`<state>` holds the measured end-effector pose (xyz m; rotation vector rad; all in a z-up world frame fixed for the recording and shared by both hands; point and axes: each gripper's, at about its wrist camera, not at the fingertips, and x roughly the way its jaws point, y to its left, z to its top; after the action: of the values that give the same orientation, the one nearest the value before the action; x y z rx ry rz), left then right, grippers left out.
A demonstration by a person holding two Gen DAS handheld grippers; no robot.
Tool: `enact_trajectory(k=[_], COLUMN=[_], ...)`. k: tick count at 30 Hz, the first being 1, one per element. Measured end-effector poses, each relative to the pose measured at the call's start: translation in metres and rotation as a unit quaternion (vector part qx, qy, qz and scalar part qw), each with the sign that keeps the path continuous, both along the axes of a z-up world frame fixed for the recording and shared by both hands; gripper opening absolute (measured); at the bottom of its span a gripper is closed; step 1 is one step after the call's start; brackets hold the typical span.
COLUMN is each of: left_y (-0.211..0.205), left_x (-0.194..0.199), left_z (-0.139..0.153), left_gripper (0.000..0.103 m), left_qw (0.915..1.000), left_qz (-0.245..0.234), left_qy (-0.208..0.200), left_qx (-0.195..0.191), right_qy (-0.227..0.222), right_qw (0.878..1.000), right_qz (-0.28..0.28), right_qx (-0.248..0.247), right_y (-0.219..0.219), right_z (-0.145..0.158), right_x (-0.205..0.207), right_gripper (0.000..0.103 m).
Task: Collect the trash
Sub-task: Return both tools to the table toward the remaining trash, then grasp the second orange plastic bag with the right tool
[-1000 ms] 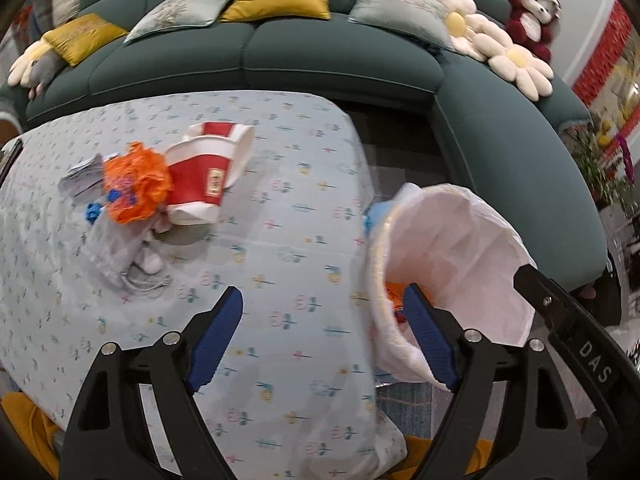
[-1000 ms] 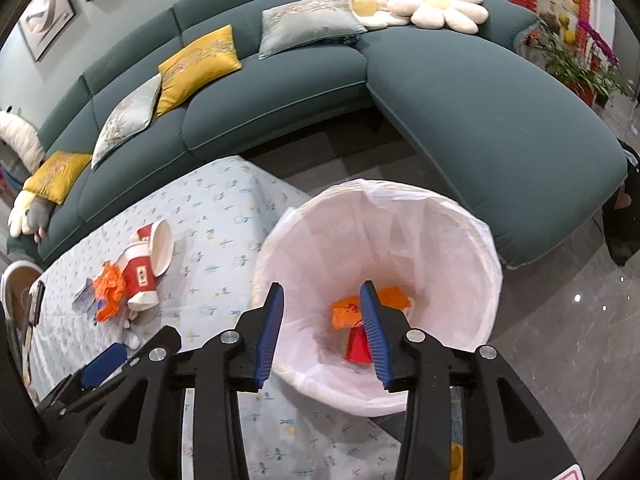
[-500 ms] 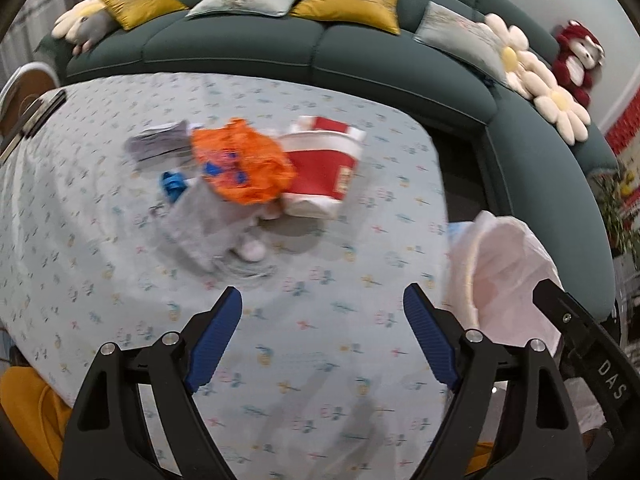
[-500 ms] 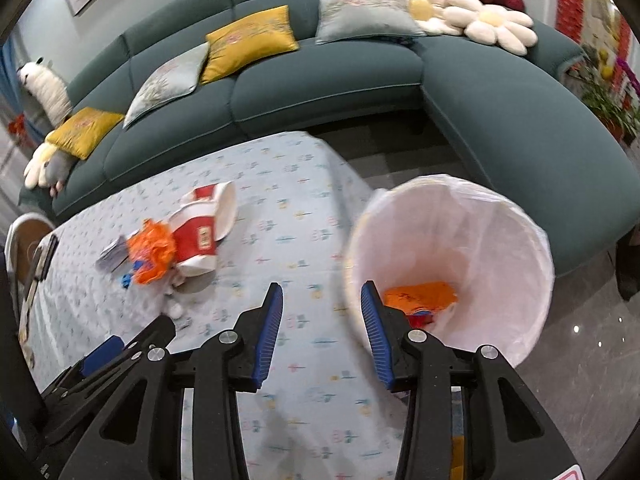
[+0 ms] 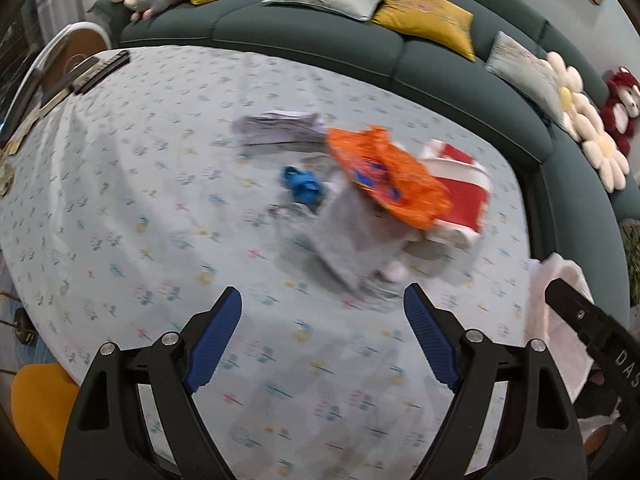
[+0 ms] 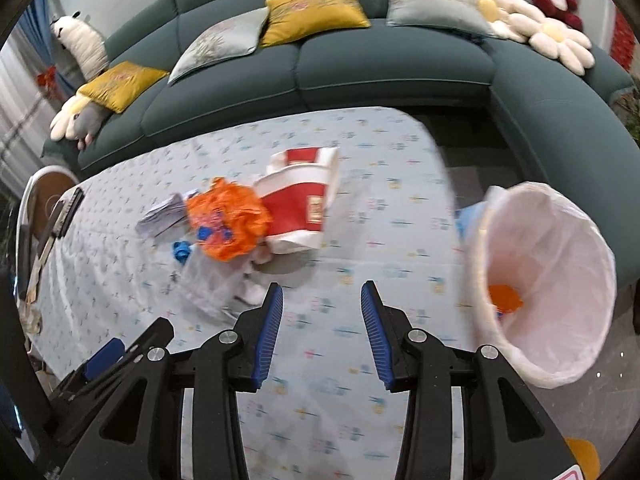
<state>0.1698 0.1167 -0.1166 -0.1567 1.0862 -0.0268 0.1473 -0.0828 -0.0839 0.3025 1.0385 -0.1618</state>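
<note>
A heap of trash lies on the flowered tablecloth (image 5: 120, 208): a crumpled orange wrapper (image 5: 388, 180), a red-and-white paper bucket (image 5: 460, 196) on its side, a clear plastic bag (image 5: 352, 240), a small blue scrap (image 5: 302, 184) and folded grey paper (image 5: 280, 126). My left gripper (image 5: 322, 340) hovers open just short of the plastic bag, nothing between its fingers. My right gripper (image 6: 322, 326) is also open and empty, near the bucket (image 6: 300, 204) and wrapper (image 6: 228, 220). A white-lined bin (image 6: 556, 280) at the table's right edge holds orange trash (image 6: 506, 298).
A curved dark green sofa (image 6: 360, 64) with yellow and grey cushions and plush toys wraps the far side. Remote controls (image 5: 100, 70) lie at the table's far left corner beside a round stool (image 5: 76, 48). The grey floor (image 6: 472, 140) shows between table and sofa.
Both grippers swept left, away from the bin and over the table toward the trash heap. The bin slid to the right edge of both views. Neither gripper's opening changed.
</note>
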Motion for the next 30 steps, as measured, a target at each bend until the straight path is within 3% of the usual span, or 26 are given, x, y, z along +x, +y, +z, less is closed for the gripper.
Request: enact_trajectory(k=[6,13,27,28,30], left_y=[0.029,0.044,0.034,0.033,0.031], left_x=[0.015,0.037,0.072,0.072,0.072], left_z=[-0.013,-0.026,-0.043,-0.045,-0.048], left_gripper=[0.079,0.079,0.079,0.079,0.079], left_qw=[0.9996,0.9994,0.9979,0.9979,0.9979], left_qz=[0.024,0.015,0.011,0.01,0.009], left_qy=[0.014,0.023,0.039,0.04,0.043], left_qx=[-0.009,-0.023,-0.05,-0.05,-0.047], right_qy=[0.001,0.015,0.052,0.052,0.049], right_qw=[1.0,0.999,0.997,0.997,0.997], right_qz=[0.028,0.028,0.029,0.031,0.038], right_qx=[0.007,0.027,0.043,0.046,0.052], right_y=[0.032,0.043,0.044,0.044,0.045], right_z=[-0.01,-0.03,-0.074,-0.075,-0.076], right_x=[0.034,0.075,0.11,0.11,0.11], right_gripper=[0.04,0.04,0.04,0.037,0.018])
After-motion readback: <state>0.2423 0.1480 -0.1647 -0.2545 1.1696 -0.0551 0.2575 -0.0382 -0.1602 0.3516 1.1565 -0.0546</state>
